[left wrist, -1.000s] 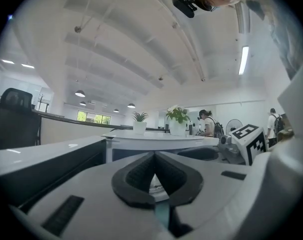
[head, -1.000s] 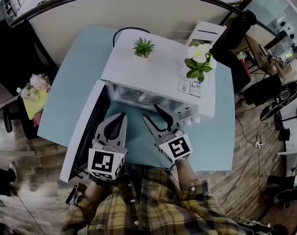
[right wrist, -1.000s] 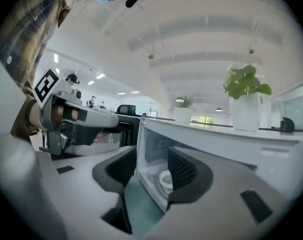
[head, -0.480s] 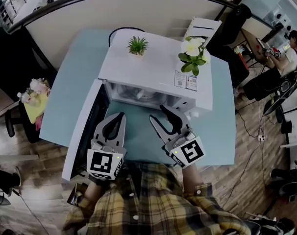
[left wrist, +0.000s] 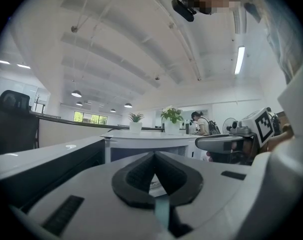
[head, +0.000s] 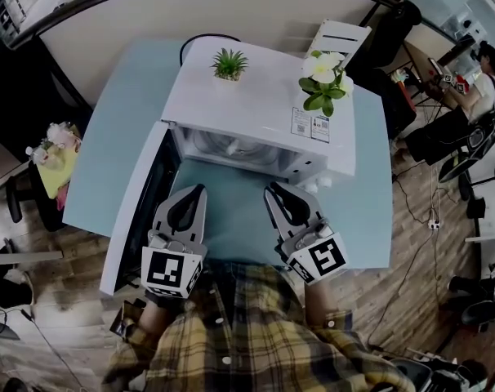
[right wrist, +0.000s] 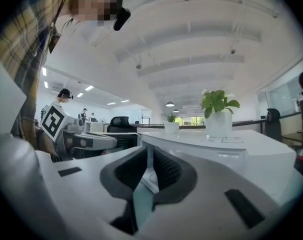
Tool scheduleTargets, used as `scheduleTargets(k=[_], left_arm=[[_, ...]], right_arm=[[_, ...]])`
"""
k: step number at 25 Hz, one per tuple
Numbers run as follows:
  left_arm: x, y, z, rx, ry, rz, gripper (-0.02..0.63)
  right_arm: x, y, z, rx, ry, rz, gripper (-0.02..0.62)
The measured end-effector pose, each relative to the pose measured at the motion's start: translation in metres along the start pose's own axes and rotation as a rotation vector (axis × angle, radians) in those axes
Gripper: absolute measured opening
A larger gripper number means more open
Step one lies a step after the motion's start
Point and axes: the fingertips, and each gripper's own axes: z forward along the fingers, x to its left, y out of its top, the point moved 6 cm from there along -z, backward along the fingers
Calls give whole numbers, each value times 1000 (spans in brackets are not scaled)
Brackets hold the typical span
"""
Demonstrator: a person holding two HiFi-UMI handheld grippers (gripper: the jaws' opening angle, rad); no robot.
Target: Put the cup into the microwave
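The white microwave stands on the light-blue table with its door swung open to the left. Something pale and round shows dimly in the cavity; I cannot tell whether it is the cup. My left gripper hangs shut and empty before the opening, its tips meeting. My right gripper is beside it, near the microwave's front right. Its jaws have just been closing with nothing between them, and its tips now meet.
A small spiky plant and a white-flowered plant stand on the microwave's top. A white chair is behind the table. Yellow cloth with flowers lies at left. A person sits far right.
The right gripper's jaws went from wide open to shut, and it drew slightly right and back from the microwave's opening. The left gripper stayed put.
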Motion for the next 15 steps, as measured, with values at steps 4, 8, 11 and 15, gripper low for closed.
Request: scheduleTargets(k=[4, 8, 11, 15], left_arm=[[-1, -4, -3, 10, -5, 0, -3], [-1, -7, -6, 25, -7, -2, -3], [0, -9, -7, 24, -12, 0, -3], [0, -11, -9, 27, -10, 1, -3]], right_arm=[[1, -5, -4, 19, -21, -3, 16], [4, -11, -7, 32, -32, 17, 3], [4, -14, -9, 41, -49, 15, 3], [2, -16, -12, 55, -68, 4, 2]])
